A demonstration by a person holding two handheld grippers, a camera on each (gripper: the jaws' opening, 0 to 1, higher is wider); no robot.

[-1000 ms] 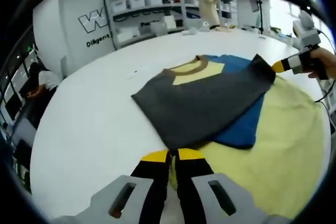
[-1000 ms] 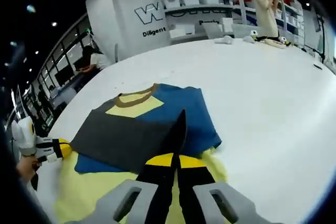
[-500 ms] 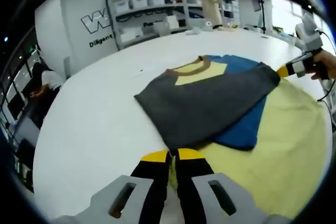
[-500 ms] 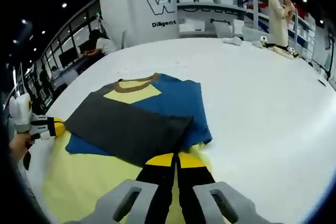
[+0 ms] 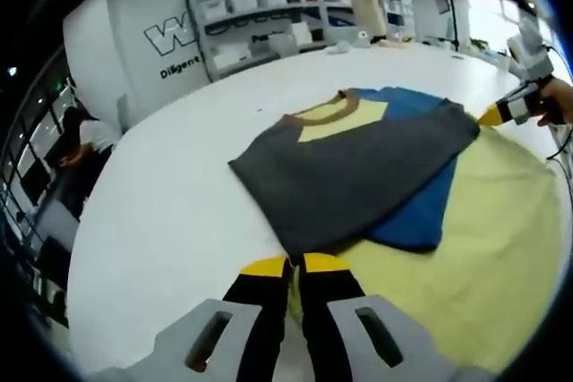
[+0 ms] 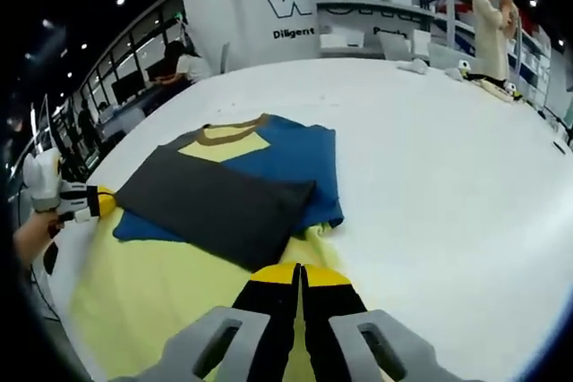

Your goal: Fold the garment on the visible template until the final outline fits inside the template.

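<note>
Jaws first: your left gripper [image 5: 294,267] has its yellow tips pressed together at the near corner of the garment [image 5: 358,167]; looks like it's pinching the dark grey edge where it meets the yellow template [image 5: 466,248], but the contact itself isn't clear. In the right gripper view, your right gripper [image 6: 300,276] is likewise closed tip to tip, sitting on the template [image 6: 161,284] just short of the garment [image 6: 235,187]; can't tell if any cloth is caught between the tips. Garment lies flat on the white table [image 5: 170,212]: dark grey panel folded over the blue body, yellow chest patch and brown collar at the far end. Its near half overlaps the template, the collar end rests on bare table. Each view catches the other gripper at the garment's opposite corner, hand on it. Far wall [image 6: 260,6] lettering is cut off: a large "W" logo, with "Diligent" under it. Shelving [image 5: 260,15] with white bins beside it; a person [image 6: 491,24] stands at the far side of the table
</note>
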